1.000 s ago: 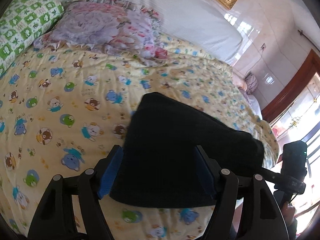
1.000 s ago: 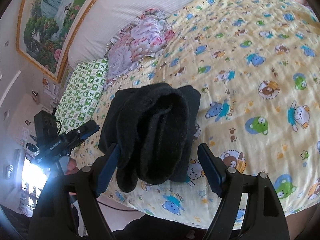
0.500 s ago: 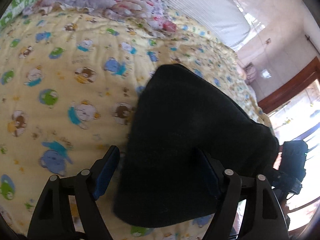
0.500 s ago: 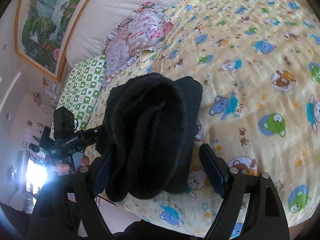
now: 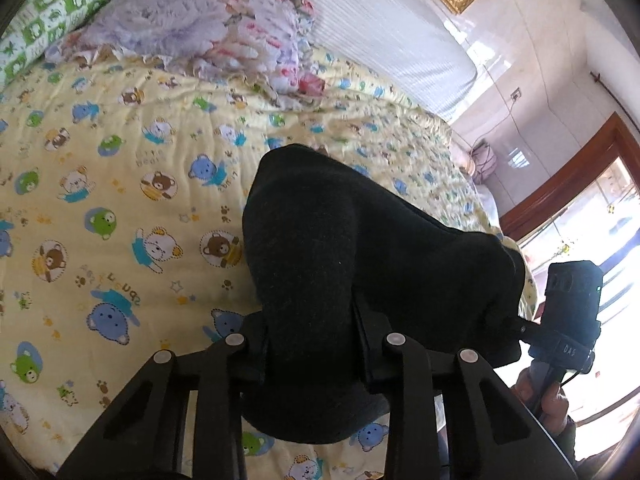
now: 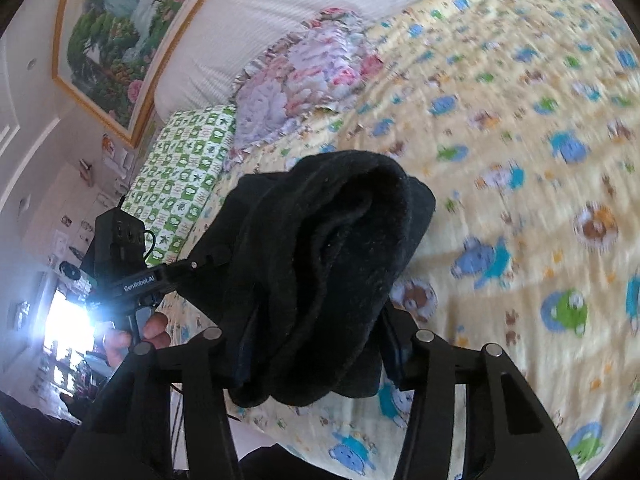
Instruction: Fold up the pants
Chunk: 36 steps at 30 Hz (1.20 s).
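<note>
The black pants [image 5: 360, 248] are folded into a thick bundle near the bed's front edge. My left gripper [image 5: 312, 344] is shut on one end of the bundle, its fingers pressed into the cloth. My right gripper [image 6: 316, 344] is shut on the other end, where the folded layers [image 6: 332, 240] bulge up between the jaws. Each gripper shows in the other's view: the right one [image 5: 568, 320] at the far side of the bundle, the left one [image 6: 132, 280] at the left. The bundle looks raised a little off the bear-print quilt [image 5: 120, 200].
A floral pillow [image 5: 192, 28] and a green checked pillow [image 5: 48, 20] lie at the head of the bed against a white headboard [image 5: 392, 36]. A framed painting [image 6: 116, 32] hangs above. A wooden door frame [image 5: 568, 184] is at the right.
Both grippers have closed from open onto the ends of the pants bundle. The bundle is squeezed and lifted slightly; the right view is blurred by motion.
</note>
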Each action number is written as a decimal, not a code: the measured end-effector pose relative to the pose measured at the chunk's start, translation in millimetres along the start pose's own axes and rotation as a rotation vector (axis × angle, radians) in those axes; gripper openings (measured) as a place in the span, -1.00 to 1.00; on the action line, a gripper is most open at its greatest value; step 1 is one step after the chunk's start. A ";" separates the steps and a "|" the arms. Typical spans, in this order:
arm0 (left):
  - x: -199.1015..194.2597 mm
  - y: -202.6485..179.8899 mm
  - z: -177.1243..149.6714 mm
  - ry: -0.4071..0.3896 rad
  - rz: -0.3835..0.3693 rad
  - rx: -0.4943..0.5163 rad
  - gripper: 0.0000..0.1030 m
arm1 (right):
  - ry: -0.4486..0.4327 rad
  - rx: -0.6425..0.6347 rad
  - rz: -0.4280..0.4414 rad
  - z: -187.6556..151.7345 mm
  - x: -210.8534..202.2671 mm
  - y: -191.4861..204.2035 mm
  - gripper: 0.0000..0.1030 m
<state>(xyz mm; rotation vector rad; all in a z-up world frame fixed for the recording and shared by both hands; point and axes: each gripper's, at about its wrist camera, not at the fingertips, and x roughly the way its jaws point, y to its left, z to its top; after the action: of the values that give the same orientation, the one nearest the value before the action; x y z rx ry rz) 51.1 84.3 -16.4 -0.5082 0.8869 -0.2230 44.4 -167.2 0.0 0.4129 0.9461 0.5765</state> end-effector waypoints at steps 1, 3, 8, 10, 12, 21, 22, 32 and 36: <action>-3.6 0.3 0.8 -0.010 0.001 -0.002 -0.39 | -0.002 -0.007 0.004 3.7 0.3 1.6 0.01; -10.3 1.6 3.8 -0.033 0.006 -0.007 -0.39 | -0.008 -0.024 0.010 12.5 2.5 4.8 0.00; -27.1 6.0 17.6 -0.093 0.047 -0.017 -0.39 | -0.005 -0.069 0.026 33.9 17.2 16.3 -0.01; -32.1 7.8 25.9 -0.117 0.067 -0.014 -0.39 | -0.006 -0.091 0.032 45.4 25.1 21.5 -0.01; -33.9 12.1 35.6 -0.138 0.086 -0.020 -0.39 | -0.011 -0.110 0.039 58.6 34.2 25.0 -0.01; -25.2 36.7 76.7 -0.182 0.180 -0.049 -0.40 | 0.048 -0.137 0.059 114.0 93.1 27.3 -0.01; -20.8 39.8 81.7 -0.182 0.186 -0.052 -0.40 | 0.055 -0.137 0.060 117.7 98.2 26.8 -0.01; 1.5 70.8 101.6 -0.177 0.225 -0.106 -0.40 | 0.104 -0.137 0.036 150.3 149.5 19.4 -0.01; 8.0 80.3 95.3 -0.158 0.225 -0.130 -0.29 | 0.114 -0.122 -0.012 154.1 160.8 9.5 0.15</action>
<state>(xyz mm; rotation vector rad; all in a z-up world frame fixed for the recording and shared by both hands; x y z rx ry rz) 129.2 181.7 -13.0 -0.5339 0.7994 0.0796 245.3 -71.8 -15.5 0.2675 1.0162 0.6490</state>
